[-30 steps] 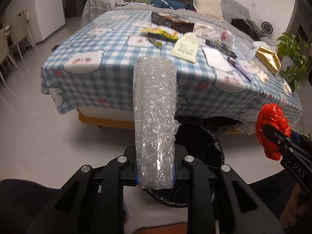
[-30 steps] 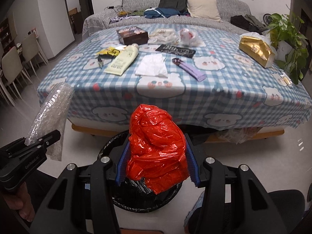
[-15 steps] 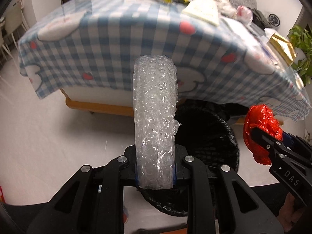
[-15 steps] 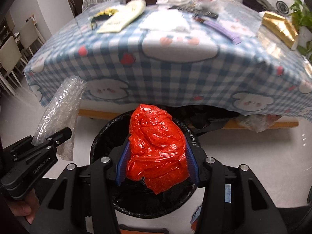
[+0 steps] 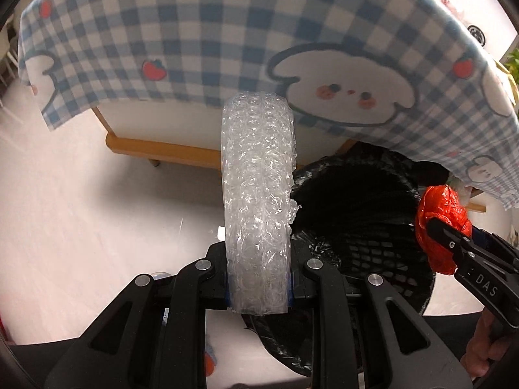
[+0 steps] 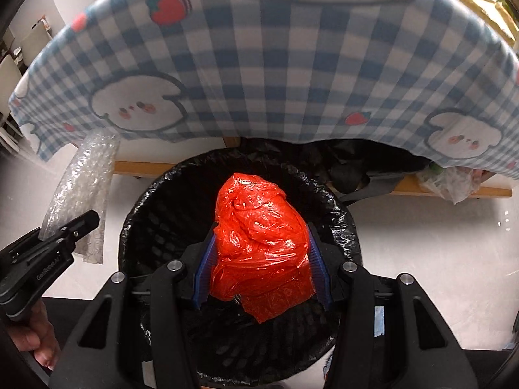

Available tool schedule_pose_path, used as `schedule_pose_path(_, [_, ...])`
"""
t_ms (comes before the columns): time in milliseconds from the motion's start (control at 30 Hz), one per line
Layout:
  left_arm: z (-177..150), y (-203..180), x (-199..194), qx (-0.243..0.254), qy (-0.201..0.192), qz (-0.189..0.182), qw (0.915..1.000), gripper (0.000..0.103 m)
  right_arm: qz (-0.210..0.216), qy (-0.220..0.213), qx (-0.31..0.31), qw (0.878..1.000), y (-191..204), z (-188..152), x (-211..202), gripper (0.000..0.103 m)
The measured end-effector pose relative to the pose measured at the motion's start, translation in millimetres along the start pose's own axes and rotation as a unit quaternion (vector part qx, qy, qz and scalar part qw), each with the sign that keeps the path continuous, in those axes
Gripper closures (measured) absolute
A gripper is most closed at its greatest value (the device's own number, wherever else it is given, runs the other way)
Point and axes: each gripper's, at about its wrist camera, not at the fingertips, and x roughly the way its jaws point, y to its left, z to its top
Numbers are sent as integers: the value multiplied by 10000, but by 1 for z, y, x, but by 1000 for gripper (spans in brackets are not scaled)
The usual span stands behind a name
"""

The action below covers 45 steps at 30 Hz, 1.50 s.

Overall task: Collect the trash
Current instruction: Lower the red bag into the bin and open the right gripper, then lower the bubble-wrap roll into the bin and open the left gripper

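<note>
My left gripper (image 5: 258,287) is shut on a folded strip of clear bubble wrap (image 5: 258,201) that stands up from its blue pads, just left of the bin's rim. The black mesh bin with a black liner (image 5: 350,223) stands on the floor under the table's edge. My right gripper (image 6: 261,269) is shut on a crumpled red plastic bag (image 6: 259,236), held right over the bin's opening (image 6: 168,220). The left gripper and its bubble wrap (image 6: 84,194) show at the left of the right wrist view; the red bag (image 5: 442,223) shows at the right of the left wrist view.
A blue-and-white checked tablecloth (image 6: 259,64) with cartoon faces hangs over the table's near edge above the bin. Beneath it runs a wooden frame rail (image 5: 162,152). A crumpled clear bag (image 6: 451,181) lies under the table at right. White floor (image 5: 81,210) spreads to the left.
Both grippers have sunk towards the bin and tipped downward. The tabletop has slid out of view, and the bin's opening now fills the space under the red bag.
</note>
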Motion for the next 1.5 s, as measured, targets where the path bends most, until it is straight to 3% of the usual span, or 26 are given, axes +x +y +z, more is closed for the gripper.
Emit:
schedule_pose_path(367, [-10,10,7,-22,9,160,9999,82,36,61,-216,9997,20,-6,14,50])
schedule_pose_path(433, [-9,7,4,-22,-33,175,9998,82,23,50,-277,9996,24,-5,16,47])
schedule_pose_path(667, [-6,-5,-12,35,-78,191,9998,82,5,-283,-315,9991,22,-1,-1,17])
schedule_pose_path(867, [-7,-22,-22,110,-128,96,9998,82,-32,-528,-320,9981,8,1,-21,8])
schedule_pose_path(1500, [-13,-106,-5,686,-46,-116,9976,82,-442,-589,366,9966,-87,-15,-39,7])
